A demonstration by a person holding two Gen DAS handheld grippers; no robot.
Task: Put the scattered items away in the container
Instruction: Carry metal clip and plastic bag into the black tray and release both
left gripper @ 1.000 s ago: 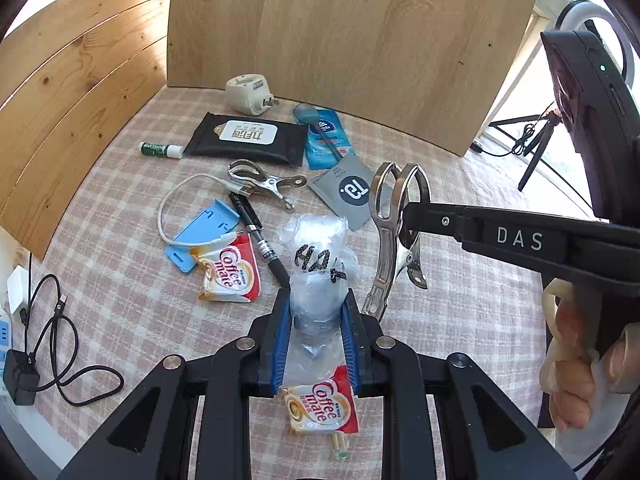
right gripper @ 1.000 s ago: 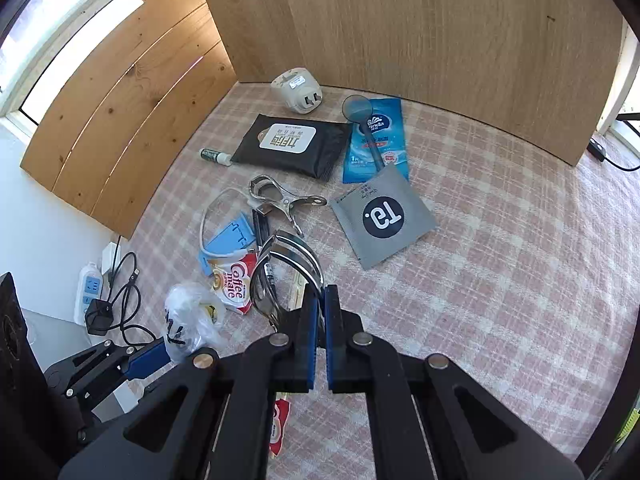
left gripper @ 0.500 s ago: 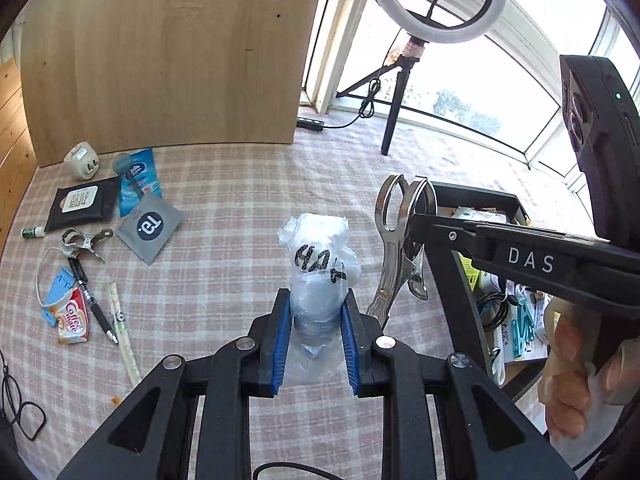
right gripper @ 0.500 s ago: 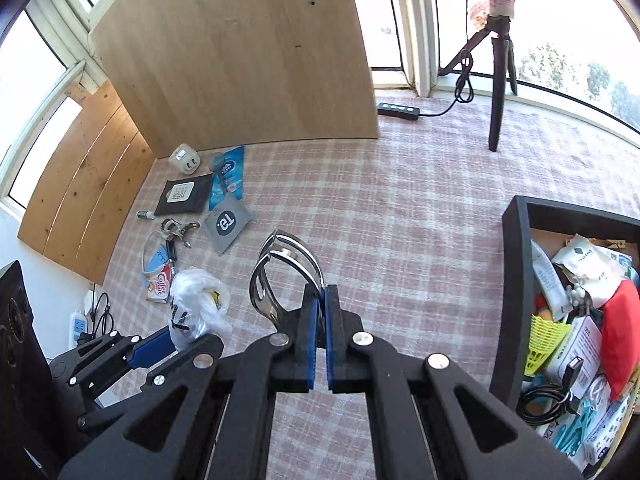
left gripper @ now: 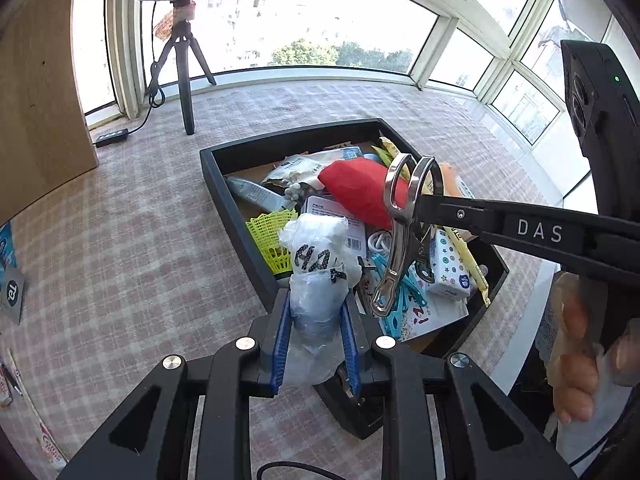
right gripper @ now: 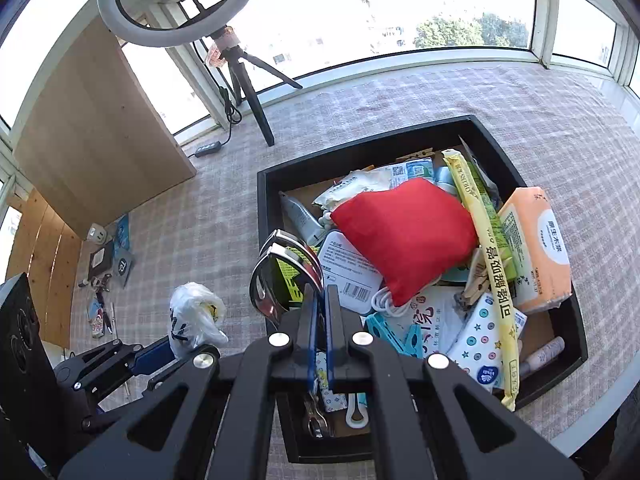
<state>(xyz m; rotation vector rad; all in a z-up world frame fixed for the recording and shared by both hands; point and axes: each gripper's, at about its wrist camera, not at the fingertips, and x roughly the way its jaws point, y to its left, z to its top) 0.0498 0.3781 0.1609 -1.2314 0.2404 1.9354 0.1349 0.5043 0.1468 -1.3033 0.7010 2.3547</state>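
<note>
Right gripper [left gripper: 416, 200], marked "DAS", clamps a metal clip [left gripper: 400, 236]; orange-labelled pack [right gripper: 536, 248] unreadable.

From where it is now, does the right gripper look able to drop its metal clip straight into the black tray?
Probably yes. The right gripper, shut on the metal clip, hangs over the black tray near its left wall, with nothing between; the clip would land on the items already piled inside.

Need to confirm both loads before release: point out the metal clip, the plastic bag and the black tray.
metal clip [left gripper: 400, 236], left wrist view, steel body.
plastic bag [left gripper: 316, 280], left wrist view, lettered front.
black tray [right gripper: 360, 148], right wrist view, far wall.
</note>
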